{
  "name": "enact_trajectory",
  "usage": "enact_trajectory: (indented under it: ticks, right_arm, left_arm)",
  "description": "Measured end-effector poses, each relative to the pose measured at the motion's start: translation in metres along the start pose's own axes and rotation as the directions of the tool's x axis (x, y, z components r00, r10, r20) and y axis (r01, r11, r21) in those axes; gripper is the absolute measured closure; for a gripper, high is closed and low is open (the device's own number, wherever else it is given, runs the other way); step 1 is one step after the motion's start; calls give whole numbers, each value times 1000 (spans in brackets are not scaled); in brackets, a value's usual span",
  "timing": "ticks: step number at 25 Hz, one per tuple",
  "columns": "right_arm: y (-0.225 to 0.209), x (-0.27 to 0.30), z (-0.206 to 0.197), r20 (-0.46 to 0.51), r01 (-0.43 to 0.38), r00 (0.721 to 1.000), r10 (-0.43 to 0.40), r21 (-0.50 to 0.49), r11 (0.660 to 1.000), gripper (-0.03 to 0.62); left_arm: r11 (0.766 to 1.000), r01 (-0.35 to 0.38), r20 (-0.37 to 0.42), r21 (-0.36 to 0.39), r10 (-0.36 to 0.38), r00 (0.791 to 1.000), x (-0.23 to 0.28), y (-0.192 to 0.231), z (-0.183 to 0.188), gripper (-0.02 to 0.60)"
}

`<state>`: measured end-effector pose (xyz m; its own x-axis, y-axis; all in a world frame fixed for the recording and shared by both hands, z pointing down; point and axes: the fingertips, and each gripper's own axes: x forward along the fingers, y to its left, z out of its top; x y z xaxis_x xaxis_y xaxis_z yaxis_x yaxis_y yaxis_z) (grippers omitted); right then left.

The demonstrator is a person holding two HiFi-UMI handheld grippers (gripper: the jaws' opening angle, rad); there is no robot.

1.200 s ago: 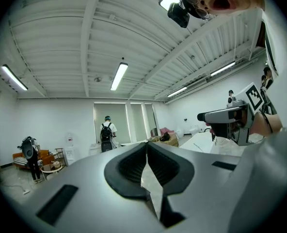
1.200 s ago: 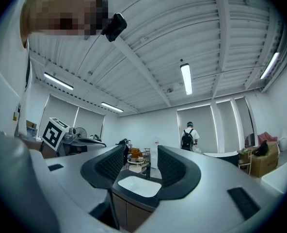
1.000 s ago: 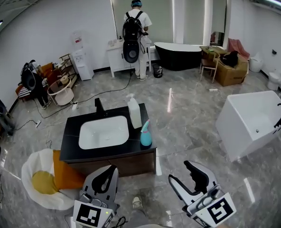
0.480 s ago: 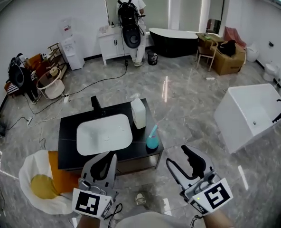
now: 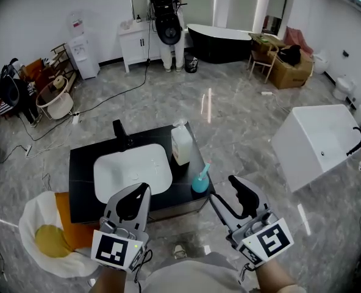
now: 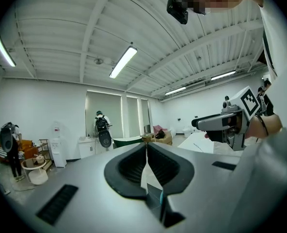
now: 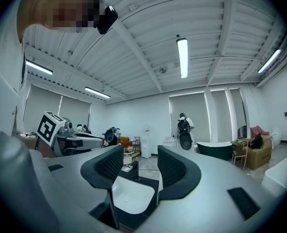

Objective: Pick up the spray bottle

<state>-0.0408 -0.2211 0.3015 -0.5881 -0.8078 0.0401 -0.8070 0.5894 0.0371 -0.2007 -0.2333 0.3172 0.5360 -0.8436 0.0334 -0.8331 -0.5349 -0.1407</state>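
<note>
The spray bottle [image 5: 200,179] is standing upright on the black counter [image 5: 83,163], at its 4 o'clock corner, with a white jug [image 5: 181,144] just beside it at 11 o'clock and the sink [image 5: 133,173] lying at its 9 o'clock. The right gripper [image 5: 224,191] is hovering near the bottle at its 4 o'clock, apart from it, its jaws standing wide with nothing between them [image 7: 139,152]. The left gripper [image 5: 138,194] is hanging at the counter's 6 o'clock edge, its jaws meeting at the tips and holding nothing [image 6: 147,147]. A person [image 5: 166,5] is standing at 12 o'clock, far off.
</note>
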Motion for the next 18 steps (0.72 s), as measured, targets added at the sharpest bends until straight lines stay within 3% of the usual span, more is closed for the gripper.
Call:
enact_trajectory:
  ticks: [12,18]
  right_arm:
    - [-26,26,-24,-52,-32,998,33,28,999,349]
    - [-49,39,-59,-102,-67,992,72,55,996,338]
  left_arm:
    - [999,-10,-39,-48,8,999,36,7,-22,555]
    - [996,-37,-79,-87,30,996,60,1,-43,555]
